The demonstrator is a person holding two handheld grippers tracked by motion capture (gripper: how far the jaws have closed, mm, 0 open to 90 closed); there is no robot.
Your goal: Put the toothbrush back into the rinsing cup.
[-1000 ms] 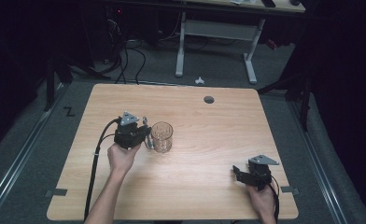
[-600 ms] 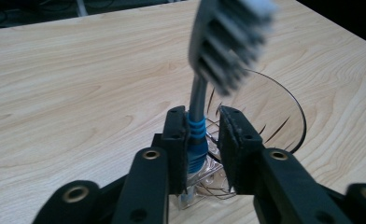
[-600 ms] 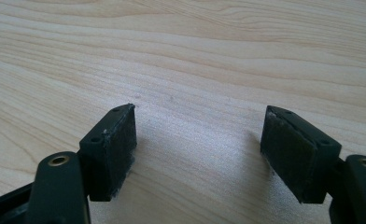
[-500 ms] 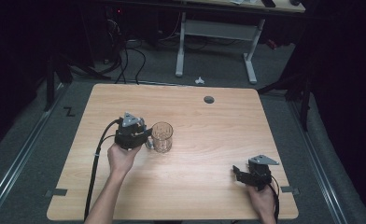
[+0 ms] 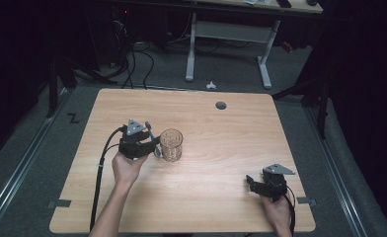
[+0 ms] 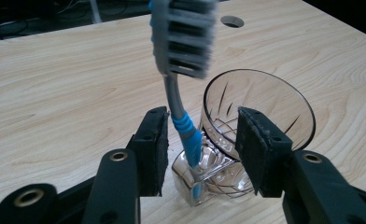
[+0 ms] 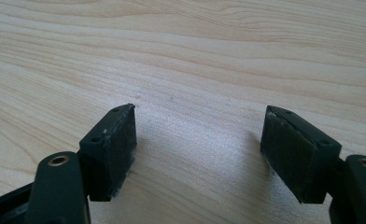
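A clear cut-glass tumbler (image 5: 171, 144) (image 6: 260, 100) stands upright left of the table's middle. A grey and blue toothbrush (image 6: 179, 93) (image 5: 148, 129) stands head up against the outside of the glass, its bristle head blurred. My left gripper (image 5: 154, 146) (image 6: 202, 144) is at the glass's left side. Its jaws have just been opening. The toothbrush handle is between them with a gap to each pad (image 6: 158, 149). My right gripper (image 5: 253, 183) (image 7: 200, 149) rests open near the front right corner, with bare wood between its pads.
The wooden table (image 5: 231, 133) has a round cable hole (image 5: 221, 105) at the back. Beyond it stand a white desk frame (image 5: 231, 34) and cables on the floor. A black cable (image 5: 100, 173) trails from the left gripper.
The left gripper's jaws stand wider apart around the toothbrush than before. Both hands and the glass have kept their places.
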